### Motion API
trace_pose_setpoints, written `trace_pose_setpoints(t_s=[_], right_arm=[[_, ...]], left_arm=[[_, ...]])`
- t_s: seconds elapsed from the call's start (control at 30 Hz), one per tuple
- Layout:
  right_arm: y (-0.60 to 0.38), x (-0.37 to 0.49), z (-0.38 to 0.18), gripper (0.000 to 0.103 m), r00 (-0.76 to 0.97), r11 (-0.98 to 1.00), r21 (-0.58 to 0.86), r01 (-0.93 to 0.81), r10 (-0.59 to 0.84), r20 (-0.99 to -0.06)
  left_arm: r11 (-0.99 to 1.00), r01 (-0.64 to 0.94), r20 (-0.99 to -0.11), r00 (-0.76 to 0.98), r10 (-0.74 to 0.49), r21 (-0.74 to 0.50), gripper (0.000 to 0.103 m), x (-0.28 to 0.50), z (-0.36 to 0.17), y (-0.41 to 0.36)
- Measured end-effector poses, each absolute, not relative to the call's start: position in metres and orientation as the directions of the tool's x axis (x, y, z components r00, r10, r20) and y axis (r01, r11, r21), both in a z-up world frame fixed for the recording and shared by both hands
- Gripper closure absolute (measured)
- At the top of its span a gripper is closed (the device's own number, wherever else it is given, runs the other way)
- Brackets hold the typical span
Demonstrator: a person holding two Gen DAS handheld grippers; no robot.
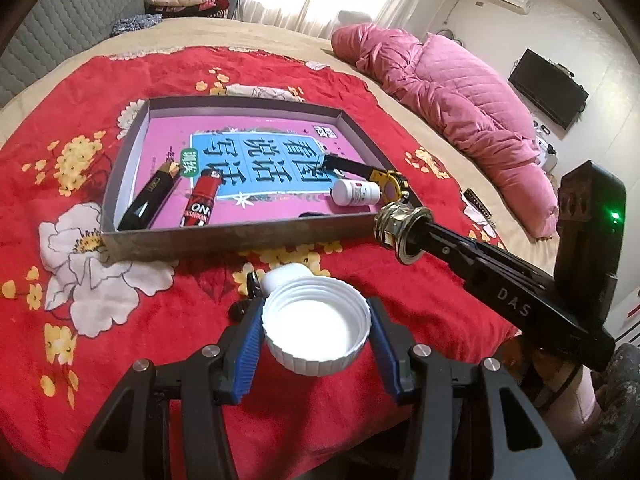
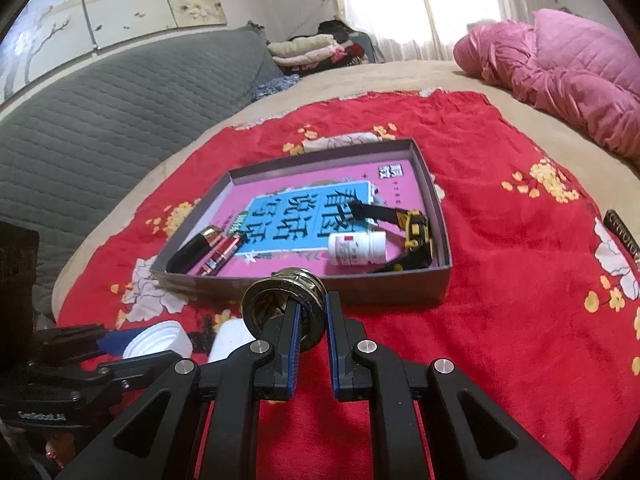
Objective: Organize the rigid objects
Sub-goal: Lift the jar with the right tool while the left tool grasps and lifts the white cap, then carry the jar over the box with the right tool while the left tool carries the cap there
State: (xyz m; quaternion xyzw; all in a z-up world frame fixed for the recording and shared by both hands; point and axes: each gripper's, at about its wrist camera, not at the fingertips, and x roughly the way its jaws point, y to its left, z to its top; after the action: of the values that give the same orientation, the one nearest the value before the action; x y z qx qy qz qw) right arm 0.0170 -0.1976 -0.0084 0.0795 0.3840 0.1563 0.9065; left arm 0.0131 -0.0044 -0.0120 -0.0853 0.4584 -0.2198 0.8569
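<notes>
Left wrist view: the left gripper (image 1: 316, 330) grasps a white ribbed cap (image 1: 316, 326), hollow side up, above a red floral blanket (image 1: 120, 300). Beyond lies a shallow cardboard tray (image 1: 240, 236) holding a red lighter (image 1: 200, 202), a black lighter (image 1: 150, 196) and a white pill bottle (image 1: 356, 192).

Right wrist view: the right gripper (image 2: 312, 320) is clenched on a brass threaded fitting (image 2: 286, 304), held just before the tray's (image 2: 400, 286) near wall.
</notes>
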Motion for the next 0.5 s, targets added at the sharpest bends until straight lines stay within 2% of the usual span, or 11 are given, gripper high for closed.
trace_pose_setpoints(t_s=[0.5], right_arm=[[-0.183,0.01,0.007,0.091,0.69,0.941,0.21,-0.267,0.338,-0.639]], left_arm=[[0.9,0.301,-0.716,0.547,-0.433,-0.314,0.053,0.021,-0.005,0.001]])
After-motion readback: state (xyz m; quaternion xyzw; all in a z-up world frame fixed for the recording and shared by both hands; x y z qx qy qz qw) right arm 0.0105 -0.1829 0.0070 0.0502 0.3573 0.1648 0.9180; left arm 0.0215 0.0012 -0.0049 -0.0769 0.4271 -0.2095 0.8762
